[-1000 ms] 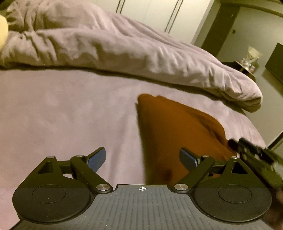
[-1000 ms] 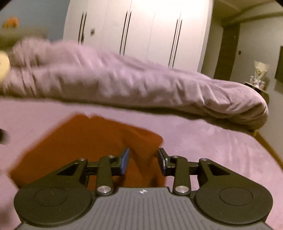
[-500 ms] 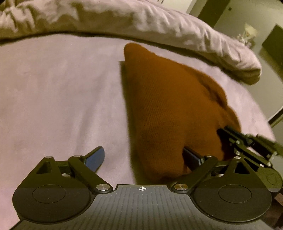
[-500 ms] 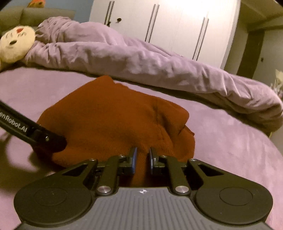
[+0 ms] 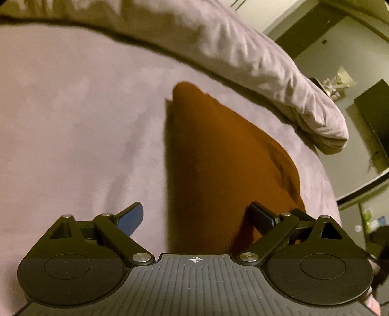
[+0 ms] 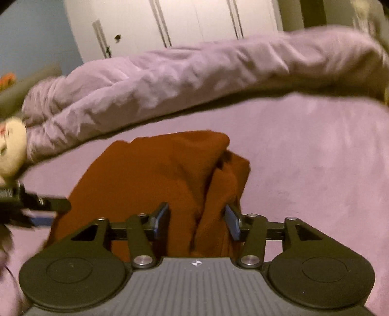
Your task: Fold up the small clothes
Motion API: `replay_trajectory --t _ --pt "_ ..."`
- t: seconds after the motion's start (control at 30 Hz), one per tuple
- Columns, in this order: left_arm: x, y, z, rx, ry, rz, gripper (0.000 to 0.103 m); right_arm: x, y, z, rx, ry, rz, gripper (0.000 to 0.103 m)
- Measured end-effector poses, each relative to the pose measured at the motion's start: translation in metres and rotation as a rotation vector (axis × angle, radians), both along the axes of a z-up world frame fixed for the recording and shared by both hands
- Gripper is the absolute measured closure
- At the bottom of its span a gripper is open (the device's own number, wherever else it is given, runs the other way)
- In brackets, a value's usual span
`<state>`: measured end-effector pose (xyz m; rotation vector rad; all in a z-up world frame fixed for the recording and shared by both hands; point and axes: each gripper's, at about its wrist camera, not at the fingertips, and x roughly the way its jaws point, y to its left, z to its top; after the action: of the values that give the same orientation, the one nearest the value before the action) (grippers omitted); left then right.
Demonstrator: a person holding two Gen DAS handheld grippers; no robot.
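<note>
Rust-brown garment (image 6: 155, 175), folded on bed sheet (image 5: 73, 121); right gripper (image 6: 197, 220) jaws just opened, cloth between, unclamped; left gripper (image 5: 197, 216) wide, empty; withdraw gently.

the rust-brown knitted garment (image 6: 155, 175) lies folded on the mauve-sheeted bed (image 6: 304, 170), out from its far edge, where the rumpled mauve duvet (image 6: 194, 73) runs across. a cream plush toy (image 6: 11, 150) sits at the duvet's left end. white wardrobe doors (image 6: 194, 21) stand behind the bed.
</note>
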<state>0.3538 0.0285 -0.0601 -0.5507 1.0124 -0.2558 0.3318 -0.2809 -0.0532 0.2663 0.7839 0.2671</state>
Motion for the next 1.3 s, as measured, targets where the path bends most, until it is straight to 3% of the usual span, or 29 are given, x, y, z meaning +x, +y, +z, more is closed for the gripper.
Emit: replay_trajectory --t 0.13,0.3,0.43,0.63,0.67,0.7,0.83,0.97,1.13,1.3 --pt "0.015 -0.009 -0.011 -0.008 0.026 -0.006 0.005 0.03 -0.025 -0.022 0.155 0.121 -0.043 0.028" --pt "0.024 -0.025 -0.012 0.057 0.008 -0.052 0.005 0.046 -0.032 -0.038 0.277 0.171 -0.017 0.026" --pt "0.031 -0.028 -0.015 0.065 0.007 -0.063 0.004 0.053 -0.028 -0.045 0.362 0.195 0.014 0.049" --pt "0.036 -0.034 -0.015 0.104 -0.027 -0.085 0.004 0.062 -0.031 -0.054 0.43 0.218 0.001 0.05" --pt "0.036 -0.035 -0.015 0.107 -0.036 -0.088 0.008 0.063 -0.03 -0.055 0.431 0.219 0.001 0.05" --pt "0.035 -0.035 -0.014 0.105 -0.05 -0.095 0.018 0.064 -0.028 -0.055 0.426 0.217 0.002 0.05" --pt "0.035 -0.036 -0.011 0.098 -0.061 -0.091 0.025 0.063 -0.022 -0.053 0.396 0.194 0.0 0.058" --pt "0.031 -0.035 -0.001 0.101 -0.08 -0.086 0.043 0.057 -0.019 -0.047 0.367 0.164 0.0 0.066" --pt "0.025 -0.032 0.011 0.109 -0.083 -0.076 0.051 0.052 -0.006 -0.027 0.306 0.126 0.01 0.07" --pt "0.008 -0.017 0.032 0.073 -0.093 -0.073 0.06 0.042 0.009 0.0 0.307 0.079 0.049 0.07"
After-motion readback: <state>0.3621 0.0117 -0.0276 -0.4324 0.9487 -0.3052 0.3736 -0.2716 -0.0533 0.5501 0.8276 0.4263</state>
